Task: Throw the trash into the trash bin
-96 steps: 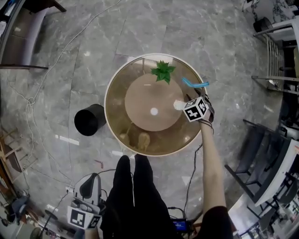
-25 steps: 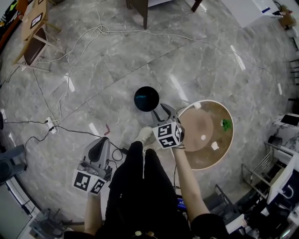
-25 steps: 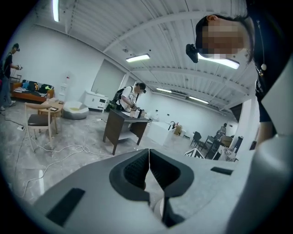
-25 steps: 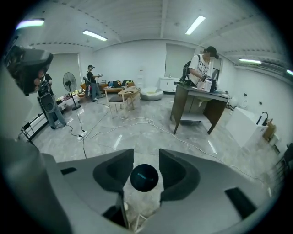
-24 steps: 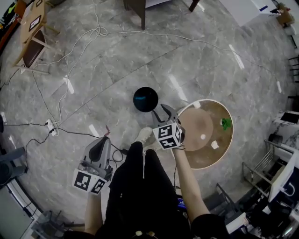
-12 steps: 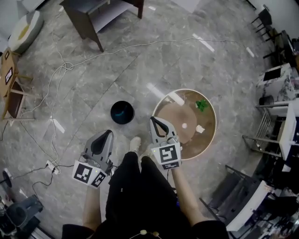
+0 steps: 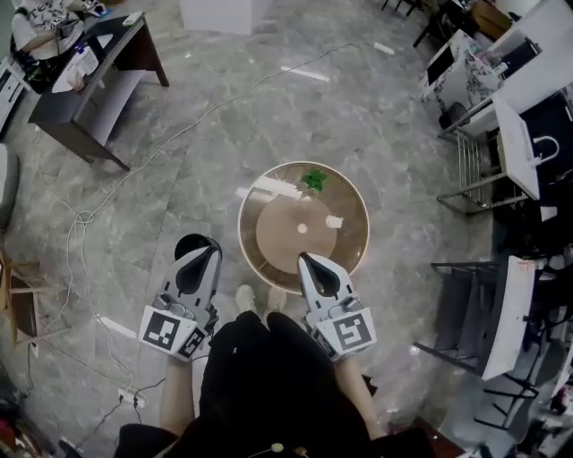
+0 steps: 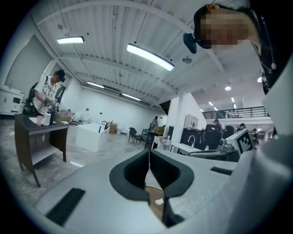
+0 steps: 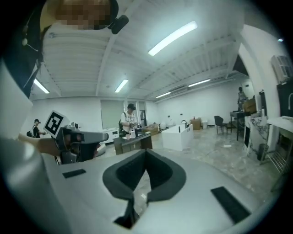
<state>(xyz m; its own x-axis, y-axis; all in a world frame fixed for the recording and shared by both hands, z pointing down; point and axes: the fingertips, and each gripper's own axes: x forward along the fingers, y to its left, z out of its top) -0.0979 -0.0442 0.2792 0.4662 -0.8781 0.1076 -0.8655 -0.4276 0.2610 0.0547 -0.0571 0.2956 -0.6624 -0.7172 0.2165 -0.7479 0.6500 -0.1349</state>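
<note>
left claw (image 7: pixel 202 250): jaws pressed together, nothing between them (its own view shows the pads meeting in one seam). Points out across the room.
right claw (image 7: pixel 305 258): closed tight too, and empty. In the head view its tip lies over the near rim of the table.
markings: black-and-white square codes on each claw's cube. Any other print is too small to read.
trash bin (image 7: pixel 183 244): black and round, on the floor just left of the table. The left claw's tip covers most of it in the head view, so its contents can't be told.
table (image 7: pixel 253 201): round, with a brown outer ring and a paler inner disc.
on table: green plant (image 7: pixel 313 180) at the far side, white scrap (image 7: pixel 334 221) right of centre, small white dot (image 7: pixel 303 229) at the centre.
trash: the white scrap sits on the table, apart from both claws and well away from the trash bin (also visible low between the left claw's jaws in its own view).
background: dark desk (image 7: pixel 85 85) at upper left with a person (image 7: pixel 34 25) beside it. Cables (image 7: pixel 85 215) trail over the grey marble floor.
</note>
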